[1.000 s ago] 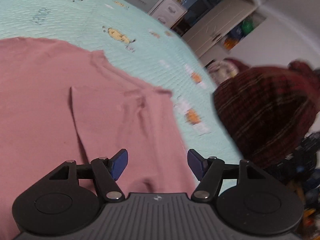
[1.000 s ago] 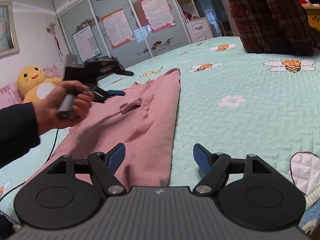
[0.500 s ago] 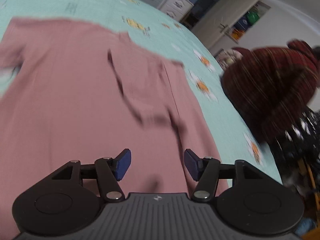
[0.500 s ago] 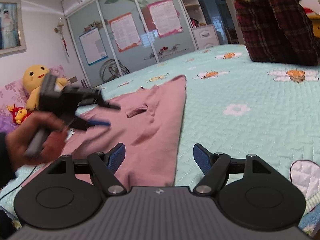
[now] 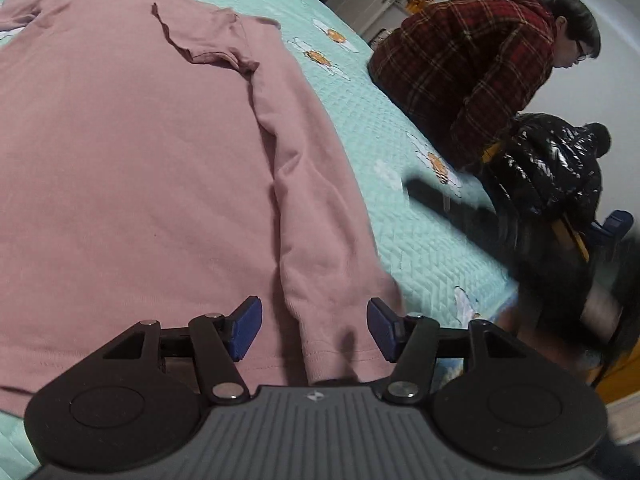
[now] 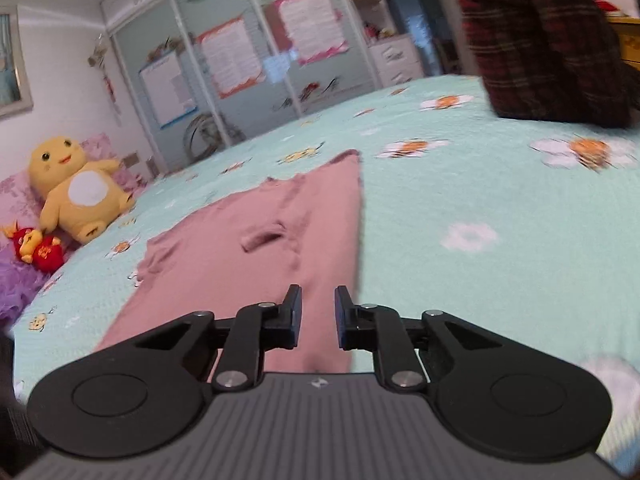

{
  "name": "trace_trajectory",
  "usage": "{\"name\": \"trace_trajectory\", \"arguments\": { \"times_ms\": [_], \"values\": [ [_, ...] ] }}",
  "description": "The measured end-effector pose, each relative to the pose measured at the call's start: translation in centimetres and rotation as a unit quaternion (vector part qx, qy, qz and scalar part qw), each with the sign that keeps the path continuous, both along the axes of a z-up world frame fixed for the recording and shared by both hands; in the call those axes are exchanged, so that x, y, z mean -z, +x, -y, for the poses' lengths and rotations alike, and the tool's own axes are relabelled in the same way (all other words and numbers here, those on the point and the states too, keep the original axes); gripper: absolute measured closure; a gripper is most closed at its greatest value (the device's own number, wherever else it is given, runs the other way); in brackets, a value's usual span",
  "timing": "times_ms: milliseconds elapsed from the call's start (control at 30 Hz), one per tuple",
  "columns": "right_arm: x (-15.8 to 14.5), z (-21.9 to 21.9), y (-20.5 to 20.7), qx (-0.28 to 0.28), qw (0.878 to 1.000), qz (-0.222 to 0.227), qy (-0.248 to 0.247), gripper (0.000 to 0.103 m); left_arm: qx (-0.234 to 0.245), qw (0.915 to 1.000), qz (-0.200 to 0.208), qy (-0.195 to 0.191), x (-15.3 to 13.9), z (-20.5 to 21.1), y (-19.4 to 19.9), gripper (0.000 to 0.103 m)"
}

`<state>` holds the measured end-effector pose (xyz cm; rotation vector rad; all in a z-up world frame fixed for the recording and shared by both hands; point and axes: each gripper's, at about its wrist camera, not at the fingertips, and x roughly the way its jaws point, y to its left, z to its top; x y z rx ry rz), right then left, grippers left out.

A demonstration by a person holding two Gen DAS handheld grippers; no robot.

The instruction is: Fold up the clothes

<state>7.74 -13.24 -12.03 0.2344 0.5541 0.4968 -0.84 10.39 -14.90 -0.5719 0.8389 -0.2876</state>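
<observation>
A pink long-sleeved shirt (image 5: 132, 152) is lying spread flat on a bed (image 5: 432, 240) covered with a mint-green quilt printed with bees and flowers. In the left wrist view its collar (image 5: 188, 44) is lying at the far end, and one sleeve (image 5: 316, 216) is running folded along the right side of the body, its cuff reaching the near hem.

The left claw (image 5: 315, 330) is hovering over that near hem, its blue fingertips (image 5: 246, 326) standing apart on either side of the cuff without pressing on the cloth. Its jaws have just been narrowing a little, with the cuff below and between them but not gripped.

The right claw (image 6: 317, 316) is sitting low over the near right edge of the shirt (image 6: 256, 264). Its jaws have just been closing and are now standing nearly together, with only a narrow gap showing. Pink cloth is showing through that gap, but whether the pads are pinching it I cannot tell.

On the right side of the bed a person in a red plaid jacket (image 5: 468, 68) is sitting bent forward, and beside them someone in a shiny black coat (image 5: 556, 172). In the right wrist view a yellow plush toy (image 6: 76, 192) is leaning at the far left by the pillows, with a small red toy (image 6: 40, 250) just beside it, and a wardrobe with glass sliding doors (image 6: 240, 68) is standing behind the bed.
</observation>
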Motion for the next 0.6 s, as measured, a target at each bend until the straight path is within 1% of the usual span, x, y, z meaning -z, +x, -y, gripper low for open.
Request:
{"name": "trace_trajectory", "arguments": {
  "times_ms": [33, 67, 100, 133, 200, 233, 267, 300, 367, 400, 433, 467, 500, 533, 600],
  "values": [
    [-0.8, -1.0, 1.5, -0.009, 1.0, -0.007, -0.013, 0.086, 0.001, 1.0, 0.0, -0.007, 0.1, 0.1, -0.1, 0.051],
    [-1.2, -2.0, 3.0, -0.014, 1.0, -0.009, -0.024, 0.086, 0.003, 0.9999, -0.003, -0.011, 0.1, 0.3, -0.2, 0.067],
    [-1.5, -3.1, 4.5, -0.02, 0.999, -0.013, -0.035, 0.086, 0.007, 0.9999, -0.007, -0.013, 0.3, 0.5, -0.3, 0.073],
    [-1.2, -4.2, 6.1, -0.027, 0.998, -0.025, -0.048, 0.086, 0.011, 0.9998, -0.01, -0.012, 0.4, 0.8, -0.5, 0.076],
    [0.4, -6.4, 8.9, -0.031, 0.995, -0.062, -0.072, 0.086, 0.016, 0.9996, -0.013, -0.017, 0.9, 1.2, -0.7, 0.076],
    [1.8, -7.7, 10.0, -0.048, 0.991, -0.09, -0.086, 0.086, 0.017, 0.9995, -0.014, -0.024, 1.1, 1.2, -0.8, 0.076],
    [3.5, -9.1, 10.5, -0.082, 0.984, -0.126, -0.097, 0.087, 0.017, 0.9992, -0.014, -0.033, 1.2, 1.1, -1.0, 0.075],
    [4.3, -10.0, 10.1, -0.106, 0.98, -0.132, -0.102, 0.085, 0.019, 0.9988, -0.014, -0.043, 1.3, 0.9, -1.1, 0.074],
    [3.5, -10.3, 8.7, -0.138, 0.979, -0.105, -0.106, 0.084, 0.021, 0.9978, -0.014, -0.061, 1.5, 0.4, -1.5, 0.066],
    [3.0, -9.1, 8.5, -0.166, 0.978, -0.12, -0.045, 0.087, 0.021, 0.9975, -0.014, -0.067, 1.5, 0.2, -1.7, 0.065],
    [2.6, -7.6, 8.1, -0.17, 0.978, -0.122, 0.01, 0.087, 0.02, 0.9972, -0.012, -0.07, 1.6, -0.1, -1.9, 0.063],
    [2.0, -6.6, 7.4, -0.144, 0.984, -0.105, 0.01, 0.087, 0.019, 0.9971, -0.01, -0.074, 1.6, -0.3, -2.1, 0.061],
    [1.6, -5.5, 6.7, -0.119, 0.989, -0.088, 0.007, 0.084, 0.017, 0.997, -0.008, -0.075, 1.5, -0.5, -2.3, 0.059],
    [1.6, -4.7, 6.1, -0.1, 0.992, -0.081, -0.006, 0.083, 0.014, 0.997, -0.007, -0.076, 1.4, -0.5, -2.4, 0.057],
    [2.9, -3.8, 5.0, -0.12, 0.986, -0.117, -0.003, 0.083, 0.009, 0.997, -0.005, -0.076, 1.2, -0.7, -2.8, 0.056]
  ]
}}
